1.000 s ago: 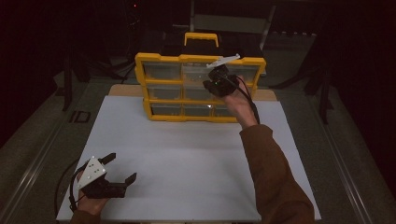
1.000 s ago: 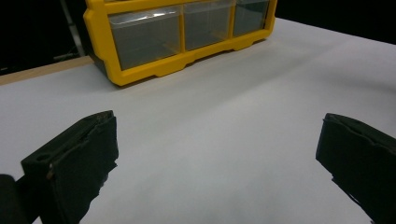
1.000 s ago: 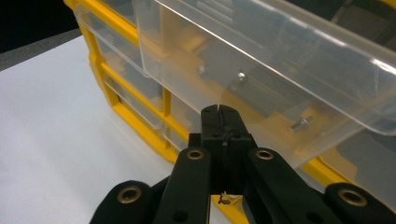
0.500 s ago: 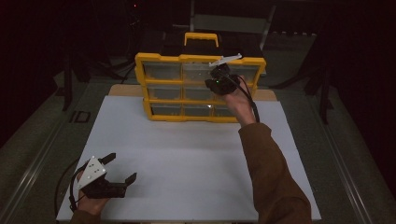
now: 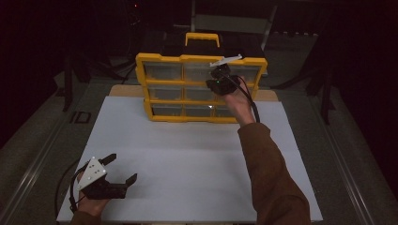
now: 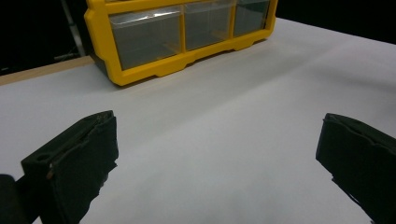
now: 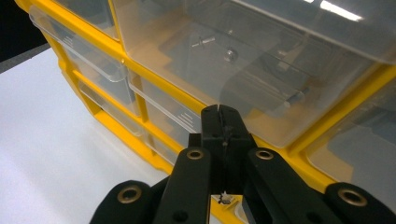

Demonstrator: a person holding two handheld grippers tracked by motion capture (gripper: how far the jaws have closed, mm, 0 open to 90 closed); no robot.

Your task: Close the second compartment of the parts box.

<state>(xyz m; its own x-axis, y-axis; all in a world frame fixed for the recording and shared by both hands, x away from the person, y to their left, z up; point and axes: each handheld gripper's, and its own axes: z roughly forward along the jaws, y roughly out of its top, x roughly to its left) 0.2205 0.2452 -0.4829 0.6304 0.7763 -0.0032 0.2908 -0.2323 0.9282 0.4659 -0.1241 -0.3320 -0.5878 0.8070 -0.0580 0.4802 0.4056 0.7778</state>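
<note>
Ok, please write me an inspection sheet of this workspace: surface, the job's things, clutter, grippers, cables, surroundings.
Surface: white table sheet, bare in the middle.
Job's things: yellow drawer organizer upright at the far edge; small metal parts inside a clear drawer.
Clutter: nothing seen.
Grippers: right gripper shut on the drawer's clear front tab; left gripper open, resting near the front left corner.
Cables: black cable trails from the right gripper.
Surroundings: dark; dim frames behind.

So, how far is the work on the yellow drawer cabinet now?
Done: nothing yet; every drawer of the yellow cabinet looks closed. In hand: the right gripper, jaws shut, is at a clear drawer holding small hardware. Left: opening it. The left gripper waits open.
</note>
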